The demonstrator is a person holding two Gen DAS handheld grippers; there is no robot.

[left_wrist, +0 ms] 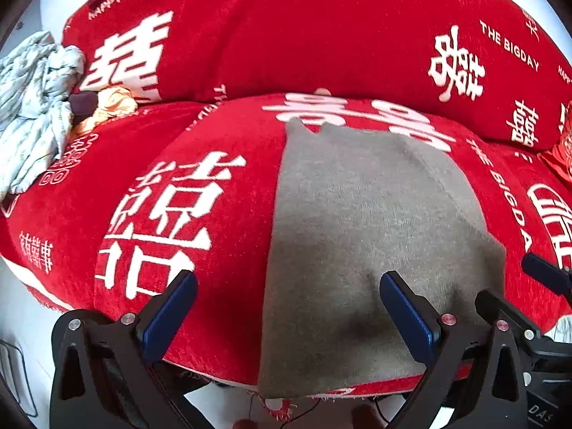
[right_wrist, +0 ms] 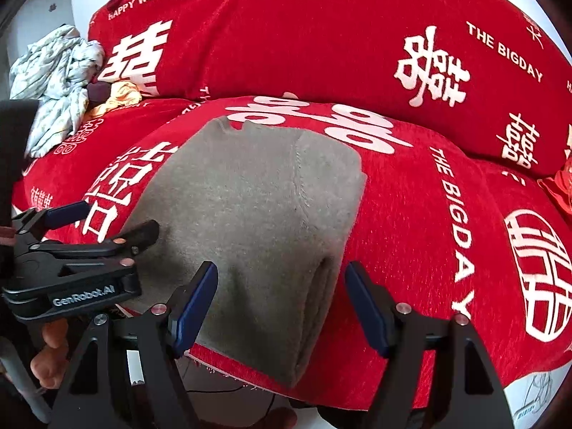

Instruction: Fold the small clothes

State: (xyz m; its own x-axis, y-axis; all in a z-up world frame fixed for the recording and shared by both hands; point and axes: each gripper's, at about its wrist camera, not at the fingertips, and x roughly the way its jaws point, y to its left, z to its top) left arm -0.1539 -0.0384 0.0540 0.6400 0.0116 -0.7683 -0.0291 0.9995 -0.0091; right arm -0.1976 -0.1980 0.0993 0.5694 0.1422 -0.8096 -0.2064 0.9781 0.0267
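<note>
A grey knitted garment [left_wrist: 361, 221] lies folded flat on the red sofa seat [left_wrist: 221, 250], its near edge hanging over the cushion's front. My left gripper [left_wrist: 286, 296] hovers open above its left edge, one blue pad over red fabric, the other over grey cloth, nothing between them. In the right wrist view the same grey garment [right_wrist: 257, 214] shows a thick folded right edge. My right gripper [right_wrist: 282, 286] stands open astride that folded edge, pads apart from the cloth. The left gripper [right_wrist: 107, 221] appears at the left of that view.
A crumpled pale patterned cloth [left_wrist: 35, 107] and an orange garment [left_wrist: 111, 107] lie at the sofa's far left. The red backrest [left_wrist: 321, 35] with white lettering rises behind. A red item [left_wrist: 563, 157] sits at the right. White floor shows below the cushion; a hand [right_wrist: 50, 354] holds the left tool.
</note>
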